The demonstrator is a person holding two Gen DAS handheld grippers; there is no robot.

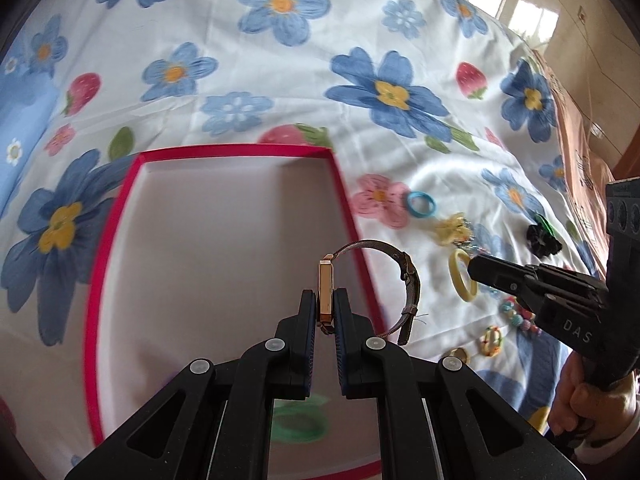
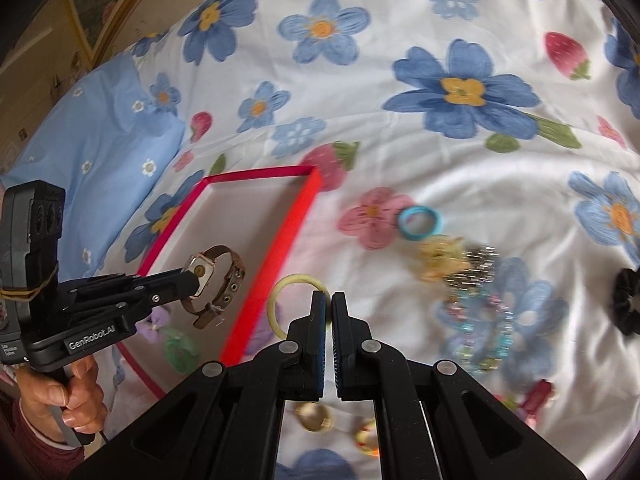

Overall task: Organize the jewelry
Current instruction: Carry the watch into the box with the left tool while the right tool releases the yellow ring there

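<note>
Left gripper (image 1: 325, 312), marked "GenRobot.AI", clamps the watch (image 1: 325, 292); right gripper (image 2: 330, 308) nips the yellow ring (image 2: 280, 304).

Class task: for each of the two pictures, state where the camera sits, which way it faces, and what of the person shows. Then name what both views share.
Left wrist view: sits on the left tongs, looking forward and down over the watch they grip, above the red-rimmed box; the right tongs and right hand show.
Right wrist view: sits on the right tongs, facing the yellow ring on the flowered sheet; the left hand shows.
Shared: box, watch, sheet, yellow ring, blue ring.
</note>
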